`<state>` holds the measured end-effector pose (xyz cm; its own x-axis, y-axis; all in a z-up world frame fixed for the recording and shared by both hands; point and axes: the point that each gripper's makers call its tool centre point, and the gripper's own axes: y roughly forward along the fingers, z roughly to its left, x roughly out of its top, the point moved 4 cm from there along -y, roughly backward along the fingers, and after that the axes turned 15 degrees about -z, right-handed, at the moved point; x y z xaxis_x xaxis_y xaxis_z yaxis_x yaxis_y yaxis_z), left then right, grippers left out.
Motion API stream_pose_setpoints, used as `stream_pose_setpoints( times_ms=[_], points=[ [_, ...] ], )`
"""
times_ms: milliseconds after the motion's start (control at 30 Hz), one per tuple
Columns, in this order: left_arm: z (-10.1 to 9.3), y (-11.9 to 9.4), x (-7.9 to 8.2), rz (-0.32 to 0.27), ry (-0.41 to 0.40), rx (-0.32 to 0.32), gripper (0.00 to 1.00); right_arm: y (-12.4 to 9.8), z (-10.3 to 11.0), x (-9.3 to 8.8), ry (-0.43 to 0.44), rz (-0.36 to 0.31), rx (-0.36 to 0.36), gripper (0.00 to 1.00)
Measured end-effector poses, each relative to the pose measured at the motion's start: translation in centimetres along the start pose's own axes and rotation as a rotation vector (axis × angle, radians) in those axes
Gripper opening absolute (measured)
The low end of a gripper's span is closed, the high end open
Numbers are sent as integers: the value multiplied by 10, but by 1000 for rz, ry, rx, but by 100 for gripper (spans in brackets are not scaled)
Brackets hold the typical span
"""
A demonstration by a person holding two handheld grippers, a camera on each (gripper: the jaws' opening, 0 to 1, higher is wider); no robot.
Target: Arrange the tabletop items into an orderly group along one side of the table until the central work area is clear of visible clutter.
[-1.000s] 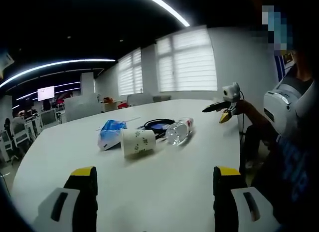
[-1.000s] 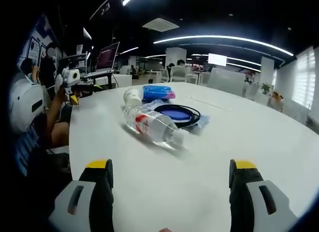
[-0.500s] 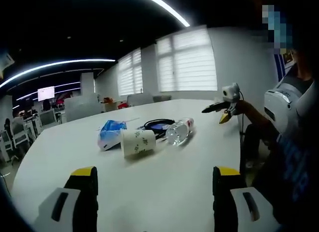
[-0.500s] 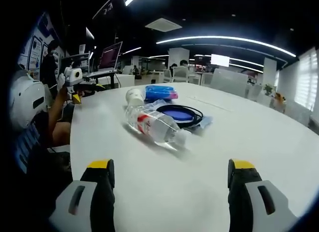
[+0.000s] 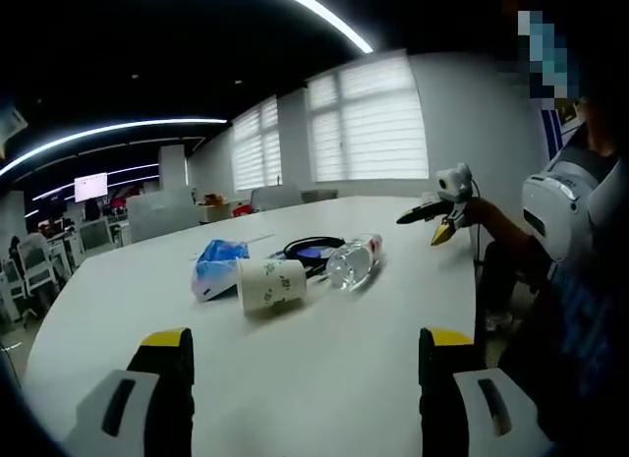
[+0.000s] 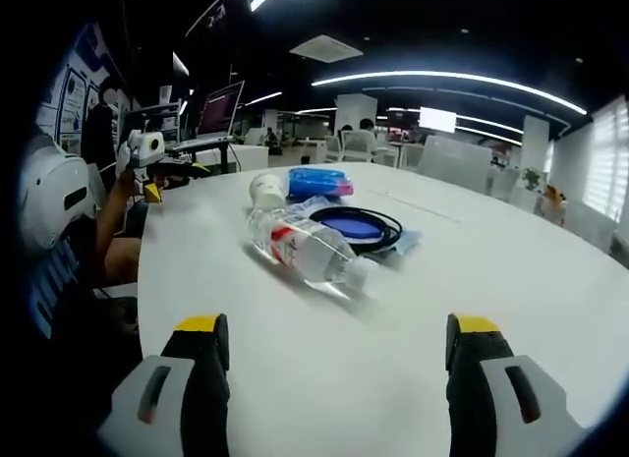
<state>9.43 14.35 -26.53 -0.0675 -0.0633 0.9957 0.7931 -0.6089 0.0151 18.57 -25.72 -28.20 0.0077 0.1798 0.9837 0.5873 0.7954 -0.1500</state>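
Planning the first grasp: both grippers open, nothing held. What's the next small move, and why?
Probably ease the right gripper forward toward the bottle. Its jaws stand open and empty, and the bottle lies on its side on the table, nearest of the pile and roughly centred ahead. The cup, also tipped over, lies ahead of the open left gripper, so that could follow.
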Motion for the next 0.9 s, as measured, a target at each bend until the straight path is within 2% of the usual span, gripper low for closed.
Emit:
stream_pose_setpoints(
  times_ms=[900],
  points=[
    [1, 0, -1, 0, -2, 6, 94, 3, 2, 1, -7, -5, 9, 87]
  ],
)
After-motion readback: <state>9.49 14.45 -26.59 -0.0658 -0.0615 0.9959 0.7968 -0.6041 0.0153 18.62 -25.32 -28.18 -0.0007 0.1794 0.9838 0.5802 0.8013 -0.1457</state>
